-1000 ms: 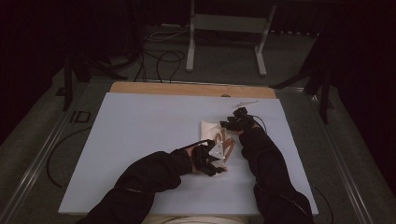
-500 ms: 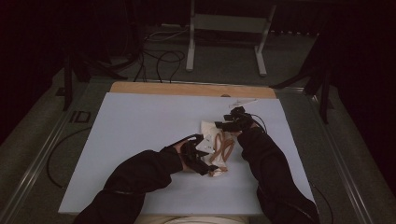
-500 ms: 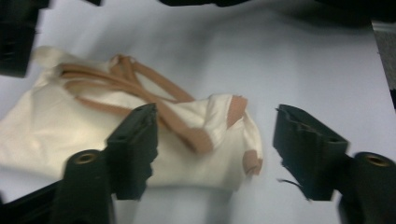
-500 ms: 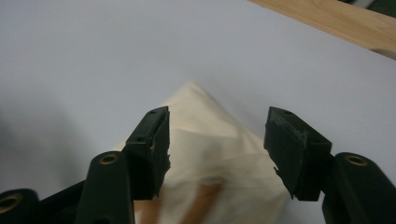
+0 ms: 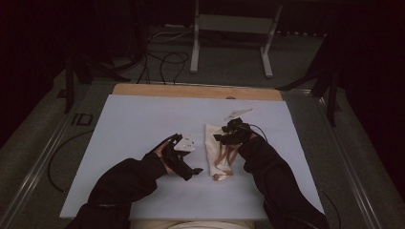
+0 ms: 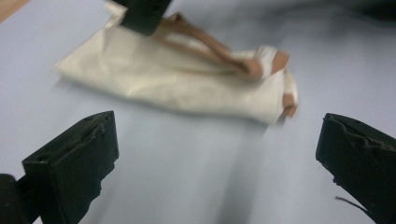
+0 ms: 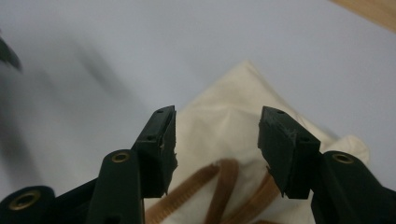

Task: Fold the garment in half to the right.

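The folded cream bag (image 5: 220, 151) with brown straps is lying near the middle of the desk (image 5: 143, 119). The left gripper (image 5: 184, 160), its jaws just opening wide and released, is standing beside it. The right gripper (image 5: 230, 133) is hovering half-open over the bag's far end, grasping nothing; motion is blurring the bag's near end.

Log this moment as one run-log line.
left gripper: jaws just opened, empty | right gripper: open above folded cream cloth bag | brown straps on top
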{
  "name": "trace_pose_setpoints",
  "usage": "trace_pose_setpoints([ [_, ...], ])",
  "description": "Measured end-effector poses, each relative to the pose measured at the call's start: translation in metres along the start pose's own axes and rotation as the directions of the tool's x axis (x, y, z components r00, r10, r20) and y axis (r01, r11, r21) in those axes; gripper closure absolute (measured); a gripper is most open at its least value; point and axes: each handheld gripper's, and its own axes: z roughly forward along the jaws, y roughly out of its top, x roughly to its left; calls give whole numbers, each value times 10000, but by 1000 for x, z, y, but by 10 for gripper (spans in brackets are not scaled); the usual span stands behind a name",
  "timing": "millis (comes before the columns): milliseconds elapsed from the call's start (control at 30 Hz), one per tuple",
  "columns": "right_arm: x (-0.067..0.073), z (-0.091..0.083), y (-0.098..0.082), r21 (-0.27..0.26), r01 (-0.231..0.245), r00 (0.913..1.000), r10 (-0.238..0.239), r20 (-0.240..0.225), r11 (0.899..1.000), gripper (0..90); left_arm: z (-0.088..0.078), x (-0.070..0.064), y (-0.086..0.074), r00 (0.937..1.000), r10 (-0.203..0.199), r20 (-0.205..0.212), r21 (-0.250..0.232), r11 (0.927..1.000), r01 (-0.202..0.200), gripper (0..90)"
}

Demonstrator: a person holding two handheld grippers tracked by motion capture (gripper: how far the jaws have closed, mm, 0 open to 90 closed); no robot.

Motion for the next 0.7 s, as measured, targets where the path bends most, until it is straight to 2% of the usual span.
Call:
trace_pose_setpoints([
  [167, 1, 6, -5, 441, 68, 9991, -87, 423, 9990, 514, -13, 0, -24, 9990, -443, -39, -75, 9990, 443, 3],
  [200, 1, 6, -5, 441, 68, 9991, -87, 423, 9990, 514, -13, 0, -24, 9990, -443, -39, -75, 9990, 443, 3],
  [267, 0, 6, -7, 553, -13, 9992, -8, 395, 9985, 546, -19, -2, -36, 9980, -634, -60, -52, 9980, 634, 3],
  [367, 1, 7, -9, 682, -21, 9992, -6, 401, 9977, 681, -27, -5, -52, 9953, -934, -241, -114, 9956, 932, 3],
  [433, 1, 6, -10, 700, -30, 9992, 3, 390, 9975, 681, -27, -5, -52, 9953, -934, -241, -114, 9956, 932, 3],
  [467, 1, 6, -10, 700, -30, 9992, 3, 390, 9975, 754, -33, -8, -62, 9930, -1106, -422, -198, 9937, 1099, 3],
  [500, 3, 3, -12, 699, 192, 9981, -232, 576, 9974, 871, -38, -9, -70, 9902, -1222, -675, -260, 9923, 1207, 3],
  [533, 3, 3, -12, 699, 192, 9981, -232, 576, 9974, 871, -38, -9, -70, 9902, -1222, -675, -260, 9923, 1207, 3],
  [567, 3, -1, -12, 664, 272, 9971, -318, 690, 9974, 878, -43, -10, -76, 9856, -1415, -929, -388, 9896, 1384, 3],
  [600, 2, -4, -12, 578, 297, 9967, -339, 736, 9979, 879, -46, -10, -79, 9827, -1544, -1018, -513, 9874, 1499, 3],
  [633, 2, -4, -12, 578, 297, 9967, -339, 736, 9979, 879, -46, -10, -79, 9827, -1544, -1018, -513, 9874, 1499, 3],
  [700, 0, -12, -13, 395, 254, 9960, -287, 846, 9989, 880, -52, -8, -87, 9759, -1791, -1243, -660, 9829, 1720, 3],
])
